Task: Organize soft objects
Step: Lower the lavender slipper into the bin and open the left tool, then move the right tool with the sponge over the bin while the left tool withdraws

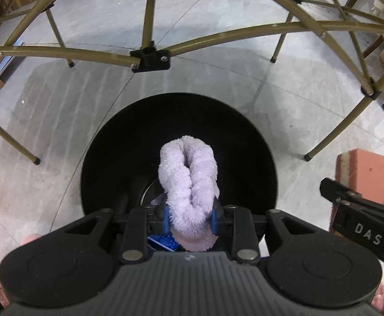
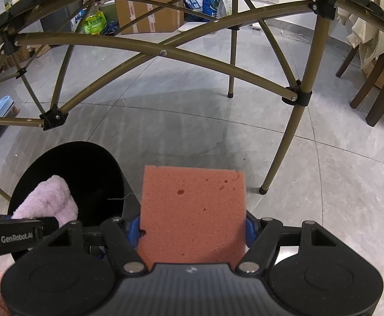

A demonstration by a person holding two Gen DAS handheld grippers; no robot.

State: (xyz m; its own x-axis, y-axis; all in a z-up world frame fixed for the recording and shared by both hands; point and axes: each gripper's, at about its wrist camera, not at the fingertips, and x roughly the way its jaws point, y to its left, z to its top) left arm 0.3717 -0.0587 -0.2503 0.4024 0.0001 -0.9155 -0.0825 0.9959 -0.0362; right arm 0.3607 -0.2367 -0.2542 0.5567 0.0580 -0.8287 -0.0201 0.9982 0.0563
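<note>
Left gripper [image 1: 190, 222]: I have its blue pads either side of the lilac towel [image 1: 189, 184]; the jaws sit loosely on the nap, and I cannot tell whether they still pinch.
Right gripper [image 2: 193, 230]: I am clamping the pink sponge [image 2: 193, 210] between both pads, low centre of its view.
Step in hand: I judge this to be dropping the towel into the black bin [image 1: 107, 158].
How to do it well: I would spread the left jaws fully over the bin's mouth and let the roll fall clear.
Towel: fluffy, folded into a loop, hanging over the dark opening at frame centre.
Sponge: a porous, pitted block, beside the bin's right rim.
Surroundings: grey tiled floor [image 2: 323, 171], with olive table legs [image 2: 292, 131] above.
</note>
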